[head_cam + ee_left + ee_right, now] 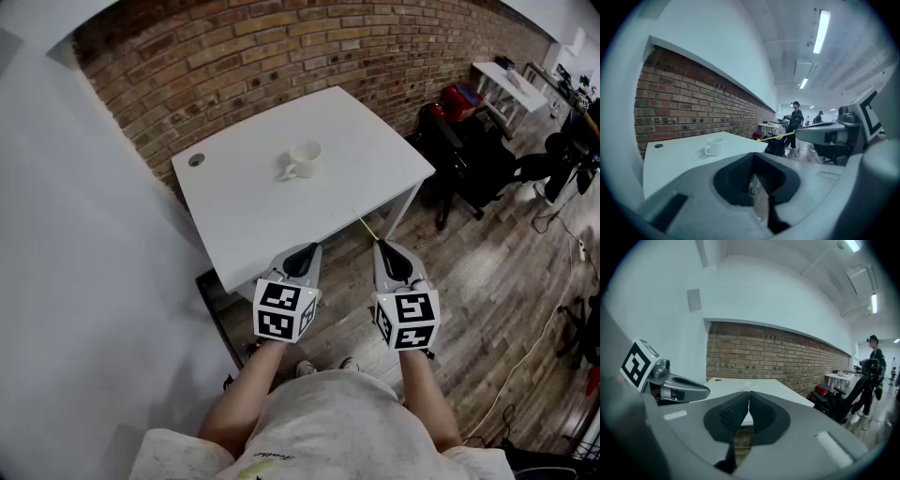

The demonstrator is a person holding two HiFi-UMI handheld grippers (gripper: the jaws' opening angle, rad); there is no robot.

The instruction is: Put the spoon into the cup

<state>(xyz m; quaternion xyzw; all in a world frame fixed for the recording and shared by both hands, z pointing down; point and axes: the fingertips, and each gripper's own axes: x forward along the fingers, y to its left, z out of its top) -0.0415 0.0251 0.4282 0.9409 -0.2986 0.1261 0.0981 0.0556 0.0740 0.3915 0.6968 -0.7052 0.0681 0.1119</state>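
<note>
Head view shows a white tabletop [246, 211] against a brick wall [234, 56], with a white cup [305, 159] standing upright near its middle, the handle turned to the left of the frame. Both grippers are held at the lower edge of the tabletop, well apart from the cup. The left gripper [302, 251] has its fingers together with nothing between them. The right gripper [389, 247] has its fingers pressed together on the handle of a thin yellow spoon [367, 227], which points up and left from the tips and ends near the tabletop edge.

Left gripper view shows the spoon more clearly: it sticks out from the right gripper as a long yellow line, with the small bowl end close to the tabletop corner and to the right of the cup. Right gripper view shows only the closed fingers; there the spoon cannot be made out.
</note>
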